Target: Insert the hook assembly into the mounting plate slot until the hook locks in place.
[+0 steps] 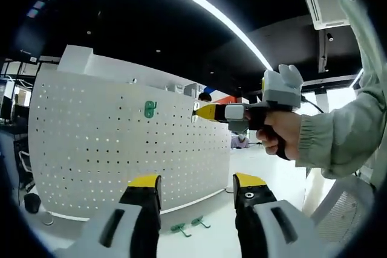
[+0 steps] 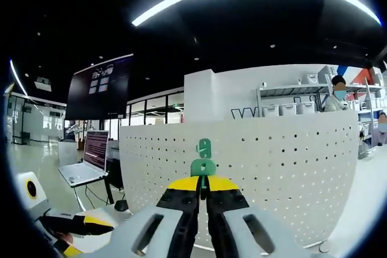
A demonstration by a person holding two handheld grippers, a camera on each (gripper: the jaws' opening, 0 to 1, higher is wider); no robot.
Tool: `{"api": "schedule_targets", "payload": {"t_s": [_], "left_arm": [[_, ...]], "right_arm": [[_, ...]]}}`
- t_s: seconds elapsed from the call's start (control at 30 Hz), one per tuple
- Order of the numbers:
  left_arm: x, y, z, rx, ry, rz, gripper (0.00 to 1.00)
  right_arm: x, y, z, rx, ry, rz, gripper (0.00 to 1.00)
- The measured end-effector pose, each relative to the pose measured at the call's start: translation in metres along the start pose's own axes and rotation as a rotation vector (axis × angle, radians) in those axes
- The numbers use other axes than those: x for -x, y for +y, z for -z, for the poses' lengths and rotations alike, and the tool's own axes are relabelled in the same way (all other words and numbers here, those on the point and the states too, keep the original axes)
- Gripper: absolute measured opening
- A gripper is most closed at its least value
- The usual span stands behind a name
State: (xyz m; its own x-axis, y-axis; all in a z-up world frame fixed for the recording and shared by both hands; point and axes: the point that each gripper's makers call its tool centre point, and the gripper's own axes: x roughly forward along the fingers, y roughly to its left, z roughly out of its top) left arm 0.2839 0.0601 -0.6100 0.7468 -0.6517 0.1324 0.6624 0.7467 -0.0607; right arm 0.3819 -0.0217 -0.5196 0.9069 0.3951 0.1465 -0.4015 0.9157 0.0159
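The white perforated mounting plate (image 1: 121,149) stands upright on the table. One green hook (image 1: 149,109) hangs on it near the top. My left gripper (image 1: 196,185) is open and empty, held low in front of the plate. The right gripper (image 1: 196,112), held by a hand, points at the plate from the right, level with the hung hook. In the right gripper view the plate (image 2: 284,161) faces me, and my right gripper (image 2: 203,185) is shut on a green hook (image 2: 203,166) just below the hung hook (image 2: 204,146). The left gripper (image 2: 91,222) lies at bottom left.
Two spare green hooks (image 1: 181,228) (image 1: 201,222) lie on the table at the plate's foot. An open laptop (image 2: 84,161) stands left of the plate. Shelving (image 2: 290,110) and a person (image 2: 335,95) are behind it. A meshed chair (image 1: 344,216) is at the right.
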Motion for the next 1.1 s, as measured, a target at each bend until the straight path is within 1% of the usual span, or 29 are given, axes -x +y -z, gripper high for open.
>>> {"api": "schedule_targets", "payload": {"t_s": [0.5,0.6,0.63,0.7,0.9,1.03,1.07,1.1], "left_arm": [[-0.002,-0.002,0.002,0.023,0.002,0.014,0.50],[-0.002,-0.002,0.003,0.024,0.004,0.015,0.50],[-0.003,-0.002,0.003,0.025,0.003,0.016,0.50],[-0.003,-0.003,0.003,0.029,0.004,0.018,0.50],[-0.004,-0.003,0.004,0.033,0.007,0.021,0.49],[-0.003,-0.002,0.002,0.038,0.002,0.017,0.49],[-0.003,-0.002,0.003,0.039,0.002,0.018,0.49],[-0.003,-0.002,0.003,0.040,0.002,0.018,0.49]], "right_arm": [[-0.023,-0.018,0.002,-0.021,-0.012,0.053,0.01],[-0.027,-0.022,0.001,-0.013,-0.014,0.064,0.01],[-0.029,-0.023,0.002,0.003,-0.012,0.068,0.01],[-0.033,-0.026,0.002,-0.001,-0.012,0.074,0.01],[-0.044,-0.028,-0.002,0.033,-0.018,0.093,0.01],[-0.051,-0.030,-0.004,0.039,-0.023,0.107,0.01],[-0.052,-0.032,-0.006,0.048,-0.027,0.124,0.01],[-0.053,-0.031,-0.006,0.062,-0.024,0.126,0.01]]}}
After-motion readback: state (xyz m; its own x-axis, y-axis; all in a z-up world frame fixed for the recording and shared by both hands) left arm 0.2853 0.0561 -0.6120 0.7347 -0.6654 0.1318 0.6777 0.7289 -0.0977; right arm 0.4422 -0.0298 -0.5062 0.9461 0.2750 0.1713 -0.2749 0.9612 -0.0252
